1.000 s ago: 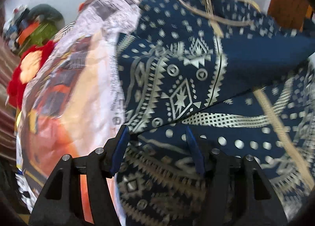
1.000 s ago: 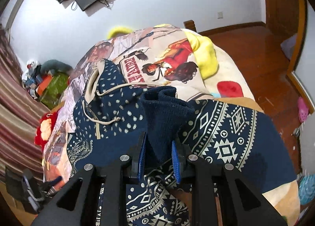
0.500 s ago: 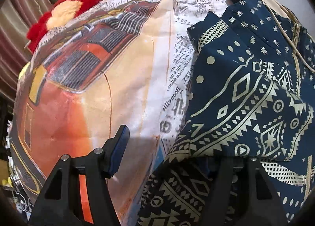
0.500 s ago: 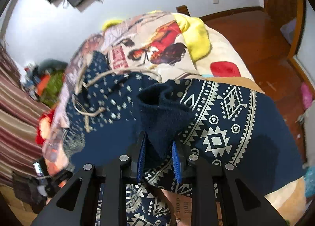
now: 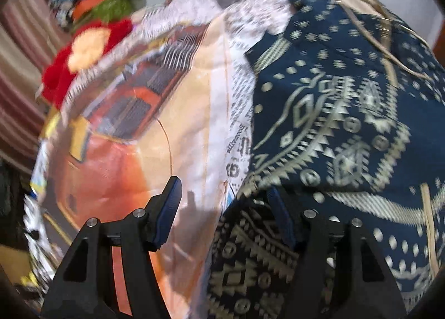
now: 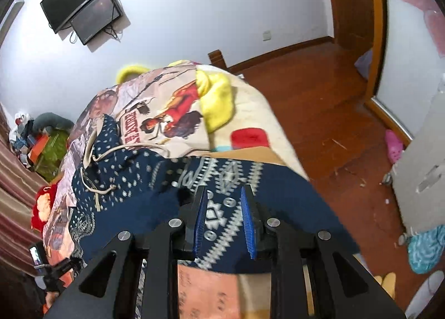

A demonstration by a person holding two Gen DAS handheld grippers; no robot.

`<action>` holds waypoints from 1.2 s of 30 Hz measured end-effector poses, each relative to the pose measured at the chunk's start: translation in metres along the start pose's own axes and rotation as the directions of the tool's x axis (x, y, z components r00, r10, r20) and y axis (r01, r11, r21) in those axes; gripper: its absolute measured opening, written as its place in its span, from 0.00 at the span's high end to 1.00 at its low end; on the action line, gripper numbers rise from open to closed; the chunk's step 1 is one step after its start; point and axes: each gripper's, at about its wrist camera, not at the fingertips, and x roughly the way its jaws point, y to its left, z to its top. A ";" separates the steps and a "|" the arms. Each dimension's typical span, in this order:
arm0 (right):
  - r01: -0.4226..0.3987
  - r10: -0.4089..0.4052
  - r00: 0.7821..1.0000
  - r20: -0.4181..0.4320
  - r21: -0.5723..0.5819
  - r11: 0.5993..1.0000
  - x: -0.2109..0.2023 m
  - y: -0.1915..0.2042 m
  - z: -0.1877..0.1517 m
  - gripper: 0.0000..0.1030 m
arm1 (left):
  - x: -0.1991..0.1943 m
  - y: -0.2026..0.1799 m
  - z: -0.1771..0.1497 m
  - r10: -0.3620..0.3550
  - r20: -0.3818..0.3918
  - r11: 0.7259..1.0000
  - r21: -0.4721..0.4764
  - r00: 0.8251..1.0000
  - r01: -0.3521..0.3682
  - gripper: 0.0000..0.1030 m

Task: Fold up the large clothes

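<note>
A large navy hoodie (image 6: pixel 133 177) with cream geometric print and cream drawstrings lies on a bed with a printed cover (image 6: pixel 167 102). In the left wrist view the hoodie (image 5: pixel 347 113) fills the right side, its edge folded over. My left gripper (image 5: pixel 225 202) is open and empty at that edge; the cloth hides part of its right finger. My right gripper (image 6: pixel 224 213) is open and empty just above the hoodie's patterned cloth (image 6: pixel 230 177) near the bed's front edge.
The bed cover (image 5: pixel 133 135) shows an orange car print on the left. A red plush toy (image 5: pixel 83 57) and a pile of clutter (image 6: pixel 41 138) lie at the bed's far left. A yellow blanket (image 6: pixel 219 96) lies farther back. Wooden floor (image 6: pixel 333 102) is on the right.
My right gripper has opened and let go of the navy sleeve it pinched; the cloth now lies flat. My left gripper stays open and has shifted along the hoodie's left edge.
</note>
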 end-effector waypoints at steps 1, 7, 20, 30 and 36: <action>0.009 -0.009 1.000 -0.002 0.004 1.000 -0.005 -0.005 -0.001 0.80 | -0.008 -0.002 0.000 -0.003 0.014 1.000 0.020 1.000 0.003 0.38; 0.029 -0.021 0.997 -0.076 0.104 0.994 -0.012 -0.043 -0.017 0.23 | -0.053 -0.019 0.014 -0.080 0.093 0.995 0.073 0.992 0.073 0.37; -0.039 0.191 0.952 -0.241 0.520 0.853 0.032 -0.145 -0.068 0.14 | -0.067 -0.108 0.061 -0.302 0.054 0.950 0.094 0.952 0.297 0.28; -0.036 0.197 0.948 -0.249 0.532 0.846 0.071 -0.155 -0.058 0.13 | 0.011 -0.151 0.062 -0.299 -0.118 0.952 0.037 0.947 0.305 0.23; 0.029 0.068 0.977 -0.201 0.442 0.896 0.082 -0.143 -0.036 0.44 | 0.014 -0.152 0.061 -0.307 -0.113 0.948 0.054 0.945 0.314 0.17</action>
